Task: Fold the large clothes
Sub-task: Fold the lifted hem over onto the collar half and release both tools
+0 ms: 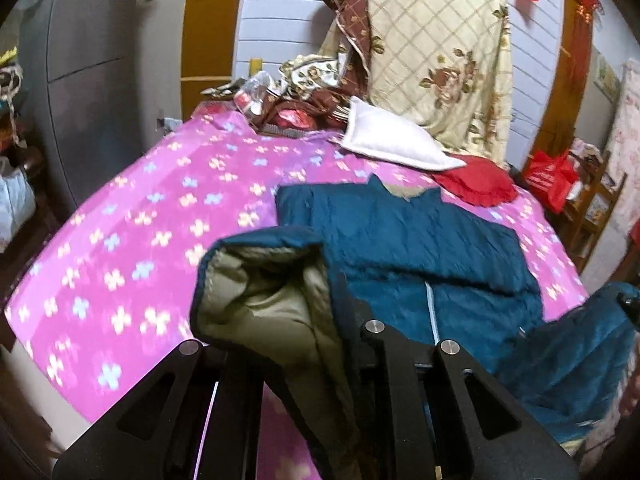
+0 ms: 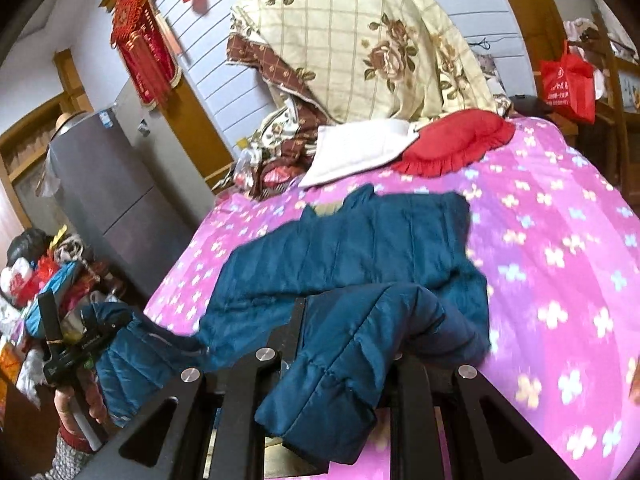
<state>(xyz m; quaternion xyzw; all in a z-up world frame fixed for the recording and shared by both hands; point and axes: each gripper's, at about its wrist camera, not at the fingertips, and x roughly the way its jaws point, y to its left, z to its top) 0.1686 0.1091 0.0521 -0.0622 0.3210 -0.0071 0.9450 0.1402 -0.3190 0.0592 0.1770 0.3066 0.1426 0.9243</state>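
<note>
A teal quilted jacket with olive lining lies on the pink flowered bed cover, collar toward the far end. My left gripper is shut on the jacket's hem, lifted so the olive lining shows. My right gripper is shut on the other hem corner, also lifted. The jacket body lies flat beyond it. The left gripper also shows in the right wrist view, at the lower left, holding teal fabric.
A white cushion, a red frilled cushion and a floral quilt pile sit at the bed's far end. A grey fridge and a clutter of bags stand left of the bed. A red bag hangs at right.
</note>
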